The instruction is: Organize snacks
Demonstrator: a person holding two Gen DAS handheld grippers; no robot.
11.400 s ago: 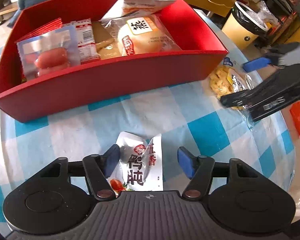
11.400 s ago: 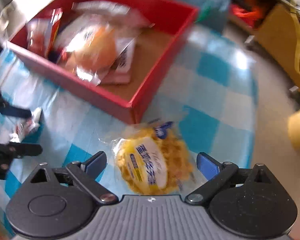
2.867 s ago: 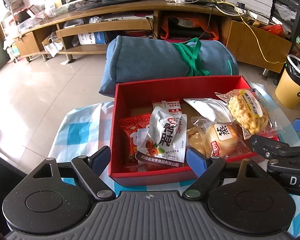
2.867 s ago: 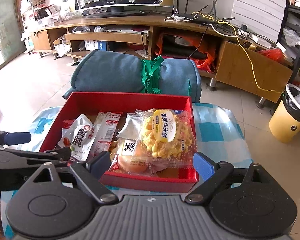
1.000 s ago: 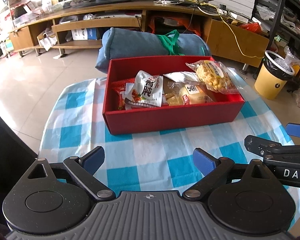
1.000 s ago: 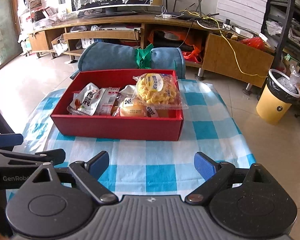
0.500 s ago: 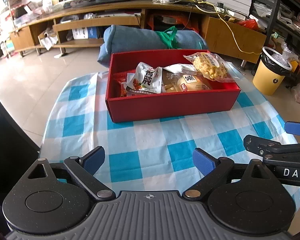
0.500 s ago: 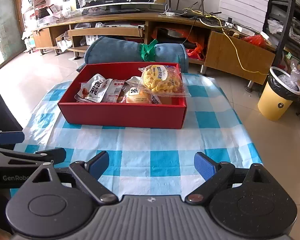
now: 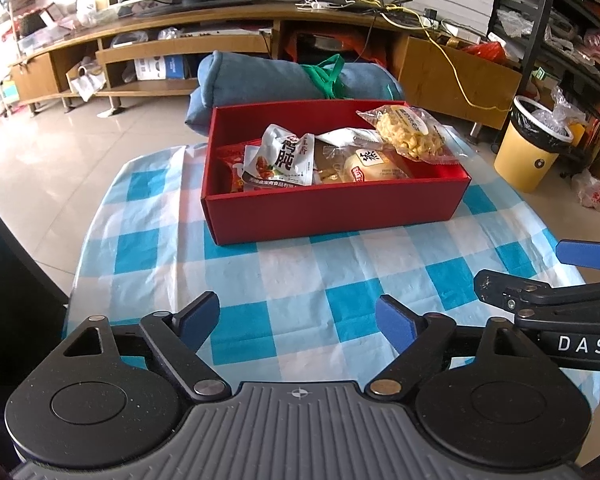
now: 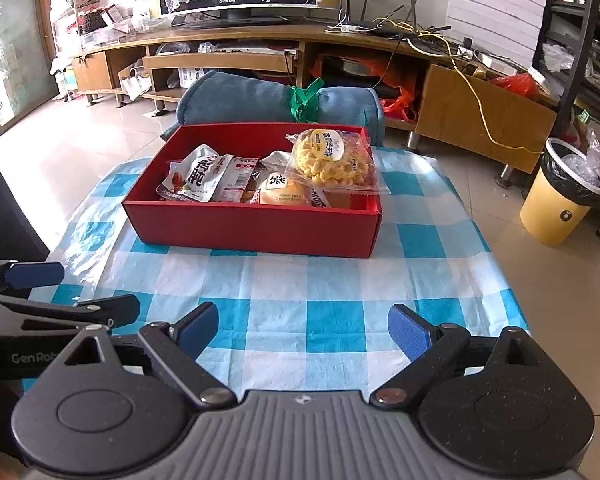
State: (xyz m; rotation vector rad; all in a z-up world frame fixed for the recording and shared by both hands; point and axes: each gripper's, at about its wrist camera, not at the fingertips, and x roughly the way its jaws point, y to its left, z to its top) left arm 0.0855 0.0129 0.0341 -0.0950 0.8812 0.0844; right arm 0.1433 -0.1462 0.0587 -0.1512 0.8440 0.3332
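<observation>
Checked blue-and-white cloth covers the table (image 9: 300, 272) right under you, bare where your grippers hang. Your left gripper (image 9: 298, 322) has just been closing a little, yet its jaws are apart with nothing between them. Your right gripper (image 10: 302, 334) is spread wide and grips nothing either; both hang above the near cloth, side by side and well short of the box.

Further out, the red box (image 10: 256, 226) sits on the table with every snack inside. At its left end lies a white pouch (image 10: 198, 178) with red packets (image 10: 240, 178) beside it. A bun (image 10: 284, 192) lies in the middle, and a yellow puffed snack (image 10: 332, 162) rests on top toward the right end.

Behind the box lies a blue roll (image 10: 252, 100) tied with green strap. A yellow bin (image 10: 560, 212) stands on the floor to the right, and a wooden TV stand (image 10: 228, 60) runs along the far wall.
</observation>
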